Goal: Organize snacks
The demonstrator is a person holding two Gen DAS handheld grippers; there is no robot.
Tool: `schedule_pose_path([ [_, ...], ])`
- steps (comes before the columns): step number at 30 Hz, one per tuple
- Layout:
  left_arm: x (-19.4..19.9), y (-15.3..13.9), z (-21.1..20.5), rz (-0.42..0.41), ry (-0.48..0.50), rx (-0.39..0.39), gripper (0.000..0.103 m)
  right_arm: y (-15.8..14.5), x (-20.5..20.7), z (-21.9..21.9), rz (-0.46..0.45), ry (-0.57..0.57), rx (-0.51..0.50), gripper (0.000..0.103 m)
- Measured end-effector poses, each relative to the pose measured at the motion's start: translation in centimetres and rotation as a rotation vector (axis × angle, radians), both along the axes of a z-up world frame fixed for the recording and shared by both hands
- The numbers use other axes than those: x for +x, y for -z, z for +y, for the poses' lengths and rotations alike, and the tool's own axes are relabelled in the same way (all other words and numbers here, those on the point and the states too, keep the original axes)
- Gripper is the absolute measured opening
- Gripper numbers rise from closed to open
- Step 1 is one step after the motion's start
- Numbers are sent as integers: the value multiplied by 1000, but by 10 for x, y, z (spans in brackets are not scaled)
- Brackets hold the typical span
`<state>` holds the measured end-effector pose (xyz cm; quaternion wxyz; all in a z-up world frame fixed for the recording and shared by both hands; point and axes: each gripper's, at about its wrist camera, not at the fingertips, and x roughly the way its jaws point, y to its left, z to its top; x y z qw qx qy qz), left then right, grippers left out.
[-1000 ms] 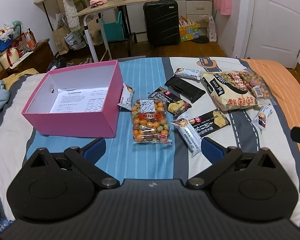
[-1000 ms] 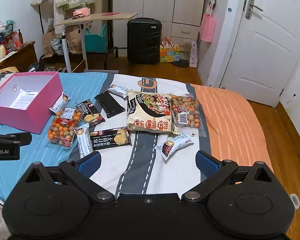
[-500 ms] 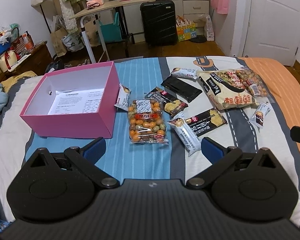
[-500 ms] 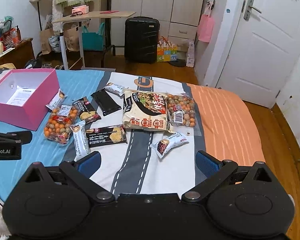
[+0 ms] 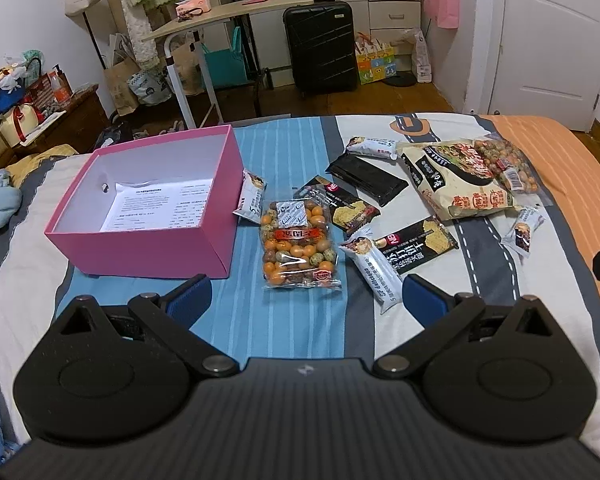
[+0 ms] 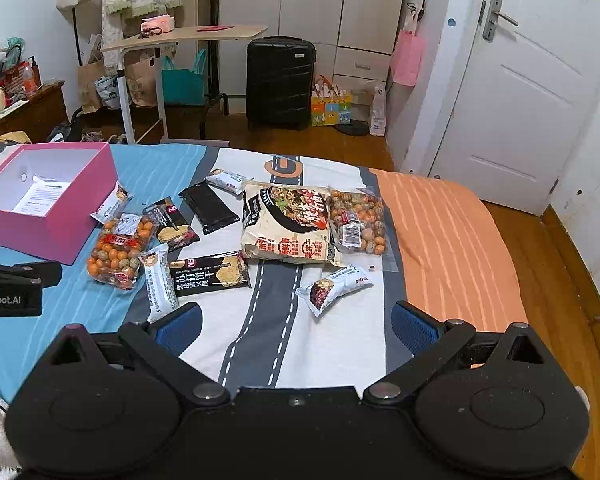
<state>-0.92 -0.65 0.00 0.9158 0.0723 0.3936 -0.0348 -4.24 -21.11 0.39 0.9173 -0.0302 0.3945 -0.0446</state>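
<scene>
Left claw [image 5: 303,298] hangs over the blue-striped part of the bed [image 5: 292,152], jaws spread wide, nothing between them. Its blue fingertips [image 5: 190,294] sit just short of the pink box [image 5: 152,246] on one side and a long white bar wrapper [image 5: 374,270] on the other. Between them, a little further out, lies a clear bag of orange and green coated nuts [image 5: 298,242].

Right claw [image 6: 296,326] is likewise wide open and holds nothing, poised above the white and grey road-print section of the bedcover. Just ahead of it lies a small white snack packet [image 6: 334,286].

Pink box stands open near the left edge of the bed, with a printed sheet [image 5: 160,204] on its white floor and no snack seen inside. A small white packet [image 5: 250,196] leans against its right wall.

Remaining snacks are scattered on the bed to the right of the box: two black cracker packs [image 6: 210,274], a plain black packet [image 6: 208,208], another small white bar [image 6: 226,180], a large cream noodle bag [image 6: 288,226], and a second nut bag [image 6: 356,220] overlapping its right edge.
</scene>
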Motion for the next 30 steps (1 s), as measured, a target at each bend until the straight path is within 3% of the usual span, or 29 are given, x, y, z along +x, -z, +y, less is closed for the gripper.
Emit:
schedule_pose_path([
  [17, -5, -7, -6, -13, 49, -55, 103, 5, 2, -2, 8, -8, 7, 102],
  [30, 8, 10, -12, 30, 43, -59, 103, 14, 6, -7, -22, -61, 32, 102],
])
